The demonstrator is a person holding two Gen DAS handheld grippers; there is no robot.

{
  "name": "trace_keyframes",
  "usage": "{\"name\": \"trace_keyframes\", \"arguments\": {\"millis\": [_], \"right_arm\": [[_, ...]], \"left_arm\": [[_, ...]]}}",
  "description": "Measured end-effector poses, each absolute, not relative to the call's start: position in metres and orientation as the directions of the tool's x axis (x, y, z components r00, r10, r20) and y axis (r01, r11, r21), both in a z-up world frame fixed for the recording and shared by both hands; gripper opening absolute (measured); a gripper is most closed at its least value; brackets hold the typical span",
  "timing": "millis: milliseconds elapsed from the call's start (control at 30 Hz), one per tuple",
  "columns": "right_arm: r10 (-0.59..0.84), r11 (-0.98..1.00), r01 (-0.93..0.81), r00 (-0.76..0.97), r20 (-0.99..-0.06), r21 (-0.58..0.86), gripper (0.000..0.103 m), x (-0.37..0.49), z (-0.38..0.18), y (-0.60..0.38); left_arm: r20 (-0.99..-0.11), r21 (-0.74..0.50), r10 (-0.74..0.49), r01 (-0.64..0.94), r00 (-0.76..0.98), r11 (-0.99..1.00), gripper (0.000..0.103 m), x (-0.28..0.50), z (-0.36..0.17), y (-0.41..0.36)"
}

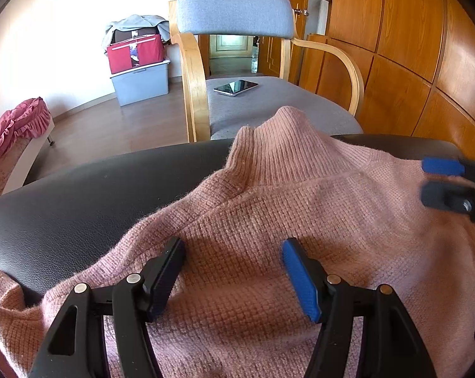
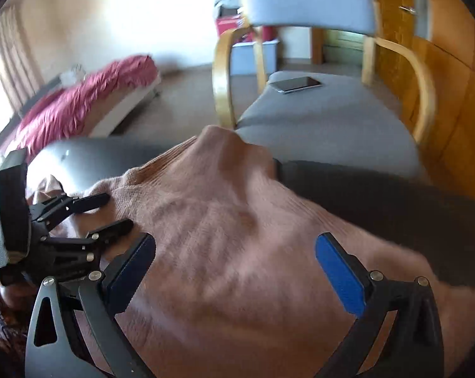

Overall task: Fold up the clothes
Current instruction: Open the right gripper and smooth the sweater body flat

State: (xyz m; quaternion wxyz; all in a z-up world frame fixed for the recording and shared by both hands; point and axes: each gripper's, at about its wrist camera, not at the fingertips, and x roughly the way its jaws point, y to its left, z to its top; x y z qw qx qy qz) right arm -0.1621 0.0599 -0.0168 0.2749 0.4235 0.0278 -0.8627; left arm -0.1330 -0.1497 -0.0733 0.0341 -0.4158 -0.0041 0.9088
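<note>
A pink knit sweater (image 1: 269,220) lies spread across a black padded table (image 1: 95,189), its ribbed collar (image 1: 278,135) pointing toward the far edge and reaching just past it. One part of the sweater hangs over the near left edge of the table in the left wrist view.

The left gripper (image 1: 234,271) hovers low over the sweater with its jaws standing apart. Nothing is clamped between them; the knit lies flat beneath and between the two pads. In the right wrist view the same gripper (image 2: 111,208) appears at the left, its fingers resting on or just above the sweater's left side; contact cannot be confirmed.

The right gripper (image 2: 237,261) is positioned over the middle of the sweater with its jaws spread wide. No fabric is pinched; the sweater surface passes under the gap. This view is blurred. In the left wrist view the right gripper (image 1: 442,182) enters from the right edge, above the sweater's right shoulder area.

Beyond the table stands a chair (image 1: 237,9) with a grey upholstered back, grey seat and bent wooden arms. A phone (image 1: 235,87) lies flat on the seat. To the right is a wall of wooden panels (image 1: 410,47). At the left, a red ruffled cover (image 2: 86,94) lies on a low bed. Against the far wall a grey storage bin (image 1: 141,83) carries a red bag (image 1: 135,52) and a grey garment on top.
</note>
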Motion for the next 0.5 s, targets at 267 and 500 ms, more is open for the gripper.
{"name": "trace_keyframes", "arguments": {"millis": [267,500], "right_arm": [[-0.341,-0.860,0.508,-0.503,-0.794,0.047,0.103,-0.166,-0.051,0.076],[-0.263,-0.923,0.384,-0.551,-0.792,0.040,0.103,-0.184,-0.046,0.097]], "left_arm": [[-0.755,-0.026,0.057,-0.057,-0.653,-0.998,0.066,-0.134,-0.074,-0.147],[-0.755,-0.022,0.054,-0.057,-0.653,-0.998,0.066,-0.134,-0.074,-0.146]]}}
